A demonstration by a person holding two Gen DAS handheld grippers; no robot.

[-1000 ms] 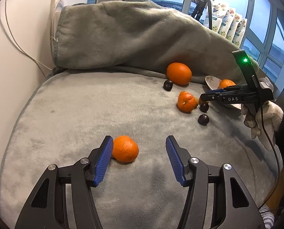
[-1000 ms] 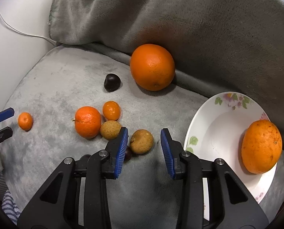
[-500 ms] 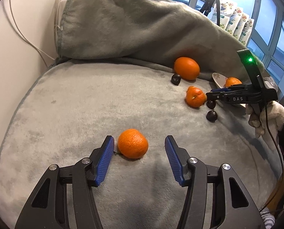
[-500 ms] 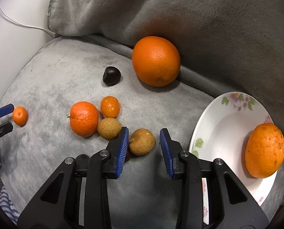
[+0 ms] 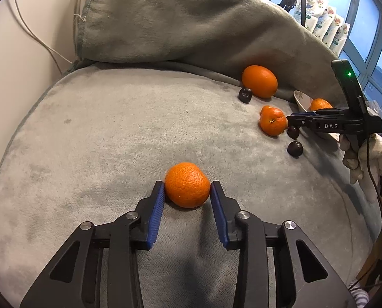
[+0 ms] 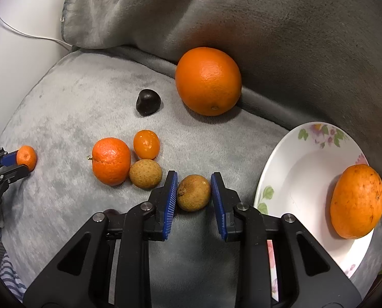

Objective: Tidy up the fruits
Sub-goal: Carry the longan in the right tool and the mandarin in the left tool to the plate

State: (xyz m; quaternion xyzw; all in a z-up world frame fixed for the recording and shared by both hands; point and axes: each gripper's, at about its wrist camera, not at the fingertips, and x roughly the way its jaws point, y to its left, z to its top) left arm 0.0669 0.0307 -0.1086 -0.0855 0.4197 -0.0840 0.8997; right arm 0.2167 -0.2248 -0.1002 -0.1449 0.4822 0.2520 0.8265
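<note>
My left gripper (image 5: 187, 188) is shut on a small mandarin (image 5: 187, 184) that rests on the grey blanket; both blue pads touch its sides. My right gripper (image 6: 194, 190) is shut on a brown longan (image 6: 194, 192) that lies on the blanket, just left of the white floral plate (image 6: 293, 179). The plate holds one orange fruit (image 6: 357, 201). The right gripper also shows in the left wrist view (image 5: 301, 119), and the left gripper in the right wrist view (image 6: 10, 164).
On the blanket lie a large orange (image 6: 208, 80), a mandarin (image 6: 111, 161), a kumquat (image 6: 146, 144), a second longan (image 6: 145, 174) and a dark cherry (image 6: 148, 98). Two more dark cherries (image 5: 294, 148) show by the right gripper. A draped backrest (image 5: 191, 25) rises behind.
Both grippers have closed: the left on the small mandarin after sliding around it, the right on the brown longan. Both fruits still rest on the blanket.
</note>
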